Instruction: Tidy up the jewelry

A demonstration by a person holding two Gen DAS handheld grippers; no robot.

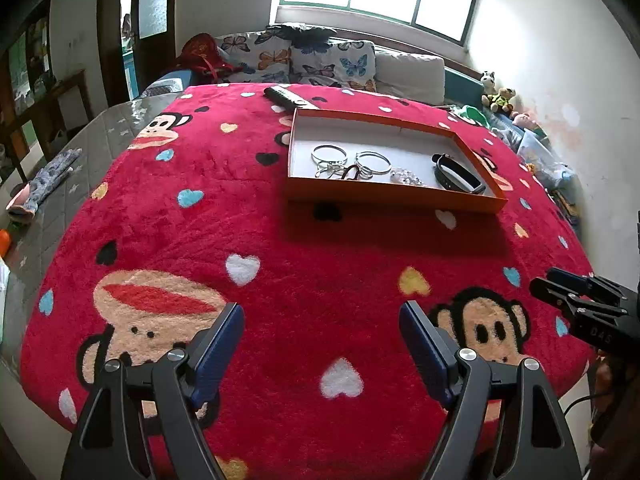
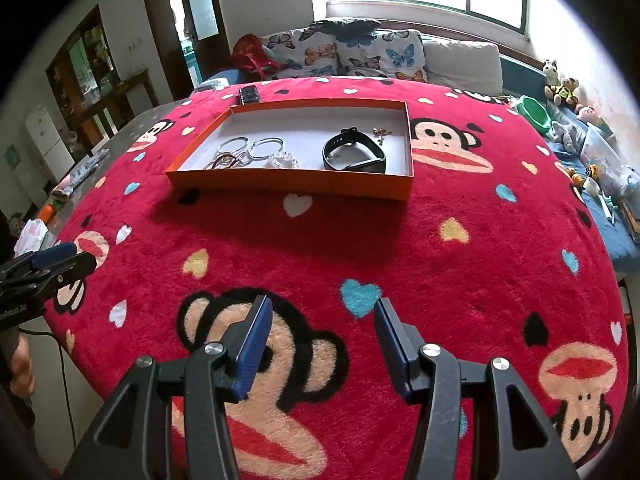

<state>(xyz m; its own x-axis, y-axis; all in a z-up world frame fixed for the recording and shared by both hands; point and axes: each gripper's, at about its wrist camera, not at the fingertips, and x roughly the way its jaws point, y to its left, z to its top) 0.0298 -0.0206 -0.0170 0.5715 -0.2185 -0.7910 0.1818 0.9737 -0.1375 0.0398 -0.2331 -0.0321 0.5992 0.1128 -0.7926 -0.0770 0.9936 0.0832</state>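
Hovering low over the red monkey-print blanket (image 2: 400, 248), both tongs hold nothing: the left tongs (image 1: 321, 334) gape wide, the right tongs (image 2: 322, 332) stand parted too. Farther back on the surface sits a shallow orange tray (image 2: 288, 186) with a white floor. Inside it, silver bangles (image 2: 256, 148) lie tangled toward the left, clear beads (image 2: 283, 160) just beside them, a black wristband (image 2: 354, 156) to the right, and a small gold piece (image 2: 381, 133) near the far right corner. A dark remote control (image 1: 286, 97) lies beyond the tray.
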